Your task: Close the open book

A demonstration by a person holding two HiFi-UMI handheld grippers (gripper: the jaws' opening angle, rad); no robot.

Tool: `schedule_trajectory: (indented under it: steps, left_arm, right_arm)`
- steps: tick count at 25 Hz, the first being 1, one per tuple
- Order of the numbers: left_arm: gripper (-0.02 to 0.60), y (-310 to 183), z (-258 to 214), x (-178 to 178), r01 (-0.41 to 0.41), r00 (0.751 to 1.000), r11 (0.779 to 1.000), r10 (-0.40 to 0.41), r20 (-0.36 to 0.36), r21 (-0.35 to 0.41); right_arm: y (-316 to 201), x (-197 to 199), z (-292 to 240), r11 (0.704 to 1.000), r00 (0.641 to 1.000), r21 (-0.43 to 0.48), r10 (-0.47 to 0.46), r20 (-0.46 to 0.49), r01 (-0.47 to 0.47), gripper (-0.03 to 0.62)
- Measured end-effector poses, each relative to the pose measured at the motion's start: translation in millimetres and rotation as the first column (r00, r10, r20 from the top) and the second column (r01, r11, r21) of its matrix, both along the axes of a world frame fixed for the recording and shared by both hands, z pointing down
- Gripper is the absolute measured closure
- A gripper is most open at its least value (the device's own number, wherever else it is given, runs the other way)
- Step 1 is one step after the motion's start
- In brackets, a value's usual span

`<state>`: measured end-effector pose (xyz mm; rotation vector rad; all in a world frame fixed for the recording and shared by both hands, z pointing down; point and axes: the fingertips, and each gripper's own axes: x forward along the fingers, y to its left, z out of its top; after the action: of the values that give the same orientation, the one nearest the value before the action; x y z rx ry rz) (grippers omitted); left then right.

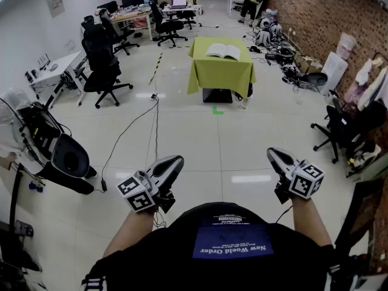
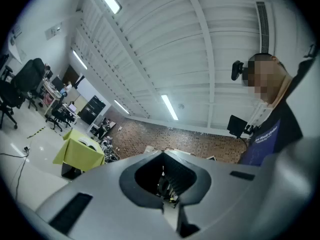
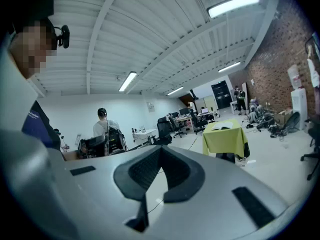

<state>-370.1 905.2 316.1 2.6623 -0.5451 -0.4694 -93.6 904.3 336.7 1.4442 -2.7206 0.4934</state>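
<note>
An open book (image 1: 223,51) lies flat on a small table draped in a yellow-green cloth (image 1: 221,71), far ahead across the floor. My left gripper (image 1: 174,162) and right gripper (image 1: 274,154) hover low and close to my body, well short of the table. Both are shut with nothing between their jaws. In the left gripper view the shut left gripper (image 2: 162,154) tilts up toward the ceiling, with the cloth-covered table (image 2: 79,153) small at the left. In the right gripper view the right gripper (image 3: 161,149) is shut, and the table (image 3: 225,140) with the book (image 3: 223,126) stands to the right.
Black office chairs (image 1: 102,65) and a white desk (image 1: 54,68) stand at the left. A cable (image 1: 130,132) snakes over the tiled floor. A person in white with equipment (image 1: 36,132) is at the near left. Clutter and a chair (image 1: 339,132) line the brick wall.
</note>
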Motion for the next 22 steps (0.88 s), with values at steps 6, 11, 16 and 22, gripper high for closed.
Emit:
schedule_trajectory:
  steps: [6, 11, 16, 22]
  left_arm:
    - [0.574, -31, 1, -5, -0.03, 1.0, 1.0, 0.029, 0.007, 0.011]
    - [0.574, -58, 7, 4, -0.019, 1.0, 1.0, 0.02, 0.014, -0.011]
    - [0.574, -96, 2, 46, 0.015, 0.999, 1.0, -0.015, 0.035, -0.018]
    - [0.574, -159, -18, 114, 0.075, 0.996, 0.997, -0.075, 0.046, -0.002]
  right_arm:
    - [-22, -11, 8, 1.0, 1.0, -0.014, 0.013, 0.0, -0.013, 0.608]
    - [-44, 0, 18, 0.999, 1.0, -0.041, 0.004, 0.012, -0.003, 0.608]
    - [-91, 45, 15, 0.999, 0.998, -0.036, -0.024, 0.052, 0.026, 0.608]
    - [-167, 103, 9, 0.993, 0.991, -0.034, -0.11, 0.075, 0.113, 0.608]
